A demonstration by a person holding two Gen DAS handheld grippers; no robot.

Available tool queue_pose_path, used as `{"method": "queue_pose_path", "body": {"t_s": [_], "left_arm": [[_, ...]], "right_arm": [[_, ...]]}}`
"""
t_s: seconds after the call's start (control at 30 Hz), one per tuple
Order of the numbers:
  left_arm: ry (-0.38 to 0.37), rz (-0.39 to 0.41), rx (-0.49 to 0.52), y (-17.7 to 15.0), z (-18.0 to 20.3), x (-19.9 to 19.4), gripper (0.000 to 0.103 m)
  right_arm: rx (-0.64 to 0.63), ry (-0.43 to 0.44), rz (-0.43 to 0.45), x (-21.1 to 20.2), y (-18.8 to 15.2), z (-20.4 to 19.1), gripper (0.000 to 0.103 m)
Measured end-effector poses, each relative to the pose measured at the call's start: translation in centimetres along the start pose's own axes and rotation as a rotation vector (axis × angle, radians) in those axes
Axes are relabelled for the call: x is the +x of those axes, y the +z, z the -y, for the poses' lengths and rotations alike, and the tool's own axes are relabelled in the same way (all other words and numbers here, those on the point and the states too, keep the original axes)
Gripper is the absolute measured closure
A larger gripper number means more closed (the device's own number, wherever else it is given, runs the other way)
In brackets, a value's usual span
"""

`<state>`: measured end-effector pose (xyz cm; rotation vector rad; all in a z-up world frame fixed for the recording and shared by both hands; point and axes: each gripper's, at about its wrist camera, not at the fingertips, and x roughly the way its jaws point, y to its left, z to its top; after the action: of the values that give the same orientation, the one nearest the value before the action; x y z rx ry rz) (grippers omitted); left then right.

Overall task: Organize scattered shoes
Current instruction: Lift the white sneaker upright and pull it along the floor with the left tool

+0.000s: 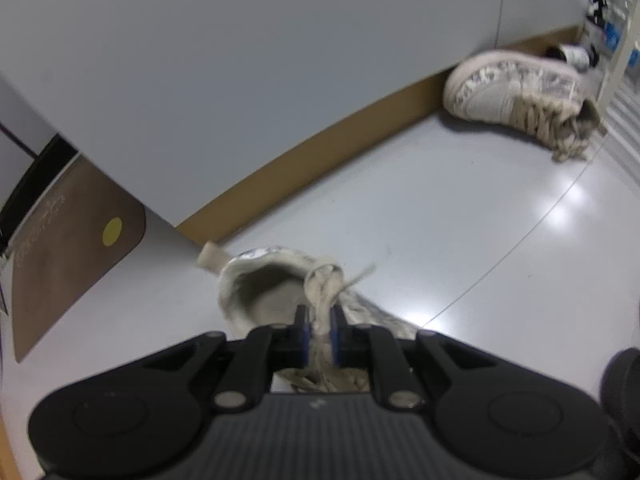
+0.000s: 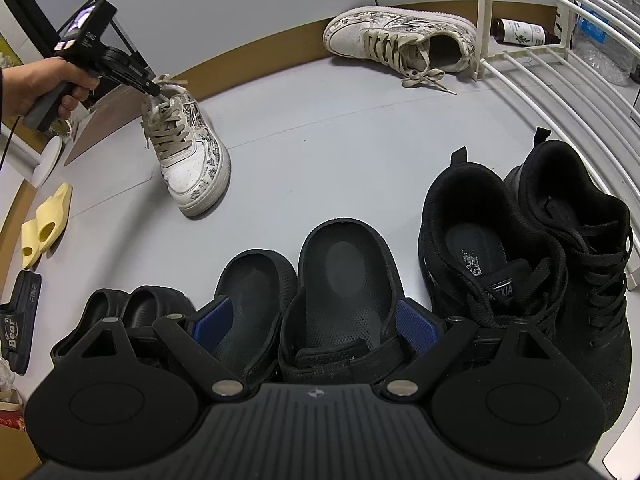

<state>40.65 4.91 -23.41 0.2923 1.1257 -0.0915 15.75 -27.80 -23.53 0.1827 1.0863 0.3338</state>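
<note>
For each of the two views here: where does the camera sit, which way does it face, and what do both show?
Left wrist: on the left gripper, looking down at the held sneaker; jaws shut on its laces.
Right wrist: on the right gripper, facing across the floor over black slippers; jaws open; a hand shows.
Shared: held sneaker, second patterned sneaker.

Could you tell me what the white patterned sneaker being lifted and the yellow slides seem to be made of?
White patterned sneaker: likely smooth leather or synthetic, matte and scuffed, with woven fabric laces. Yellow slides: probably moulded foam or rubber, one seamless matte piece.
</note>
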Motion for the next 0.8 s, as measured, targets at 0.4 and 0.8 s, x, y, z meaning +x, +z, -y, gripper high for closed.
{"method": "queue_pose_path", "body": {"t_s": [0.4, 0.8], "left_arm": [[-0.015, 0.003, -0.066, -1.5, -1.9, -0.7, 0.094], [-0.023, -0.058, -0.040, -2.2, 0.3, 3.5, 0.086]], "right_arm": [[-0.024, 0.005, -0.020, 0.5, -0.3, -0.8, 0.011], [-0.028, -0.011, -0.045, 1.1, -0.8, -0.6, 0.011]]}}
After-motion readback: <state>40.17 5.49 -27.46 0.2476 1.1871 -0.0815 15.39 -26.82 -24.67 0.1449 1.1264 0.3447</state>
